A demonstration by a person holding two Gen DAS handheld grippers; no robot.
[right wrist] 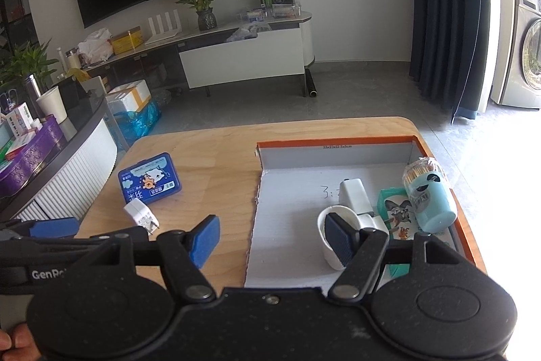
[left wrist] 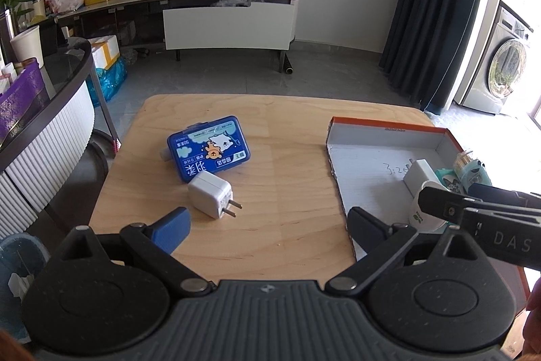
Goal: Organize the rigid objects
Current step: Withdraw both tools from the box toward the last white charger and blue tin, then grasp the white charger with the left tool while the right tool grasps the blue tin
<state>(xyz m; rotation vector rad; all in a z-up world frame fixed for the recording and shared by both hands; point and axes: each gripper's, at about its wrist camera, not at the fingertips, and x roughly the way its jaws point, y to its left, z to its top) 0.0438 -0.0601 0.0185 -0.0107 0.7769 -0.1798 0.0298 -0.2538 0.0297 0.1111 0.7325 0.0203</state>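
Observation:
A white plug charger [left wrist: 212, 197] lies on the wooden table [left wrist: 287, 192] just ahead of my open, empty left gripper [left wrist: 267, 227]. Behind it lies a blue cartoon case [left wrist: 208, 152]. Both show in the right wrist view, charger [right wrist: 140, 214] and case [right wrist: 148, 178]. An orange-rimmed cardboard tray [right wrist: 294, 212] holds a white adapter [right wrist: 353, 195], a white cup [right wrist: 334, 237], a teal card box [right wrist: 395, 212] and a light blue toothpick jar [right wrist: 429, 195]. My right gripper [right wrist: 274, 239] is open and empty over the tray's left edge, its right finger [right wrist: 338, 242] in front of the cup.
The tray [left wrist: 378, 164] fills the table's right part. A dark curved counter [left wrist: 44, 110] with a purple box and a paper cup stands to the left. A TV stand, plants and boxes lie beyond on the grey floor; a washing machine [left wrist: 500, 70] is at the right.

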